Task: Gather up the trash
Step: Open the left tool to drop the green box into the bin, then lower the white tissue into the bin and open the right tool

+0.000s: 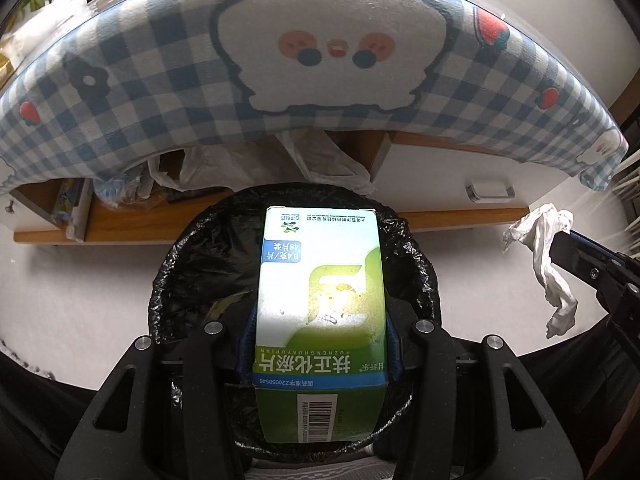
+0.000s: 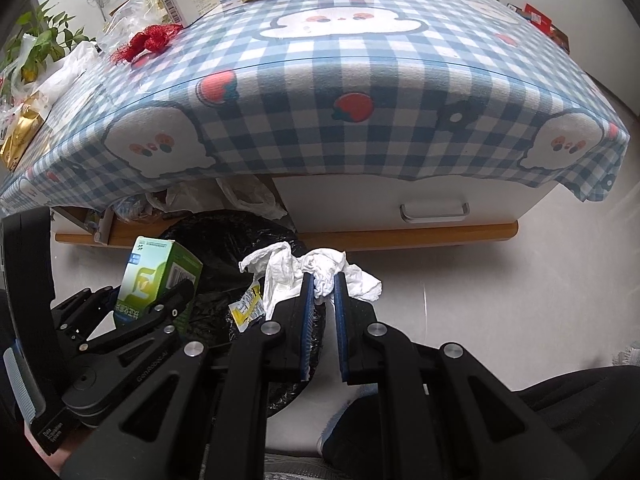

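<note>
Left gripper clamped on green medicine box, blue pads against both sides, poised right above black-lined trash bin on the floor. Right gripper pinched tight on crumpled white tissue, hanging over the bin's right edge. Yellow wrapper lying inside the bin. Checked tablecloth draped over the table behind, white drawer below it. 2 pieces of trash held, none dropped yet.
</note>
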A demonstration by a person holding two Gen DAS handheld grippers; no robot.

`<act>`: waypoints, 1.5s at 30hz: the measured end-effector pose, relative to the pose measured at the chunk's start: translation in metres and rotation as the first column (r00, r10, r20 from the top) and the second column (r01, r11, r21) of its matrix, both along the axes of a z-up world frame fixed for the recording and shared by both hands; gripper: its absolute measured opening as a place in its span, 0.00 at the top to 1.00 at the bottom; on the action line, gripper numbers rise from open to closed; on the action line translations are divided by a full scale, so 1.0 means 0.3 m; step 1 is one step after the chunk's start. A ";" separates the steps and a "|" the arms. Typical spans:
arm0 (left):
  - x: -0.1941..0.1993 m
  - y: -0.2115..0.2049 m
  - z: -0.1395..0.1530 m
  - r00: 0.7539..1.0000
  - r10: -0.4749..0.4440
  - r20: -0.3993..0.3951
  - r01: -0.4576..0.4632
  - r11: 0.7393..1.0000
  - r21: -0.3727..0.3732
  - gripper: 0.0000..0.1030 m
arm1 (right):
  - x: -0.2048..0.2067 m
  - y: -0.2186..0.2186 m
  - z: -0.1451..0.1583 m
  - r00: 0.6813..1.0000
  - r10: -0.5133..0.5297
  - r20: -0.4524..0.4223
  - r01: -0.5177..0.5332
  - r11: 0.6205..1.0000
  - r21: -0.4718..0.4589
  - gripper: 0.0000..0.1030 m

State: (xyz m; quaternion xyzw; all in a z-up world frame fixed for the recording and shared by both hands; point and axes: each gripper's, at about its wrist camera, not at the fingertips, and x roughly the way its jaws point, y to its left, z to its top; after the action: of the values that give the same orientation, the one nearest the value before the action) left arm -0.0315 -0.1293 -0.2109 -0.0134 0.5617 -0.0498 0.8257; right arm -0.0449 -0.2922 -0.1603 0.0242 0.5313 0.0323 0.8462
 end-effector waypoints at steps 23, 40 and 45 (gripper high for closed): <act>-0.040 0.299 0.128 0.993 0.092 0.077 -0.097 0.994 0.056 0.06 | 0.042 0.255 -0.090 0.995 0.088 -0.039 -0.087 0.996 0.034 0.91; -0.099 0.465 0.197 0.987 0.156 0.047 -0.158 0.987 0.029 0.06 | 0.051 0.450 -0.176 0.986 0.148 -0.072 -0.146 0.989 0.040 0.90; -0.097 0.479 0.183 0.987 0.160 0.032 -0.160 0.987 0.010 0.06 | 0.049 0.479 -0.200 0.982 0.169 -0.083 -0.167 0.985 0.041 0.88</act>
State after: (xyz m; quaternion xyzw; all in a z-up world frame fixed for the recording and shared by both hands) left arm -0.0605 0.0144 -0.1560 -0.0523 0.5462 0.0198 0.8358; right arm -0.0303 -0.1486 -0.2202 -0.0051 0.5668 0.1115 0.8162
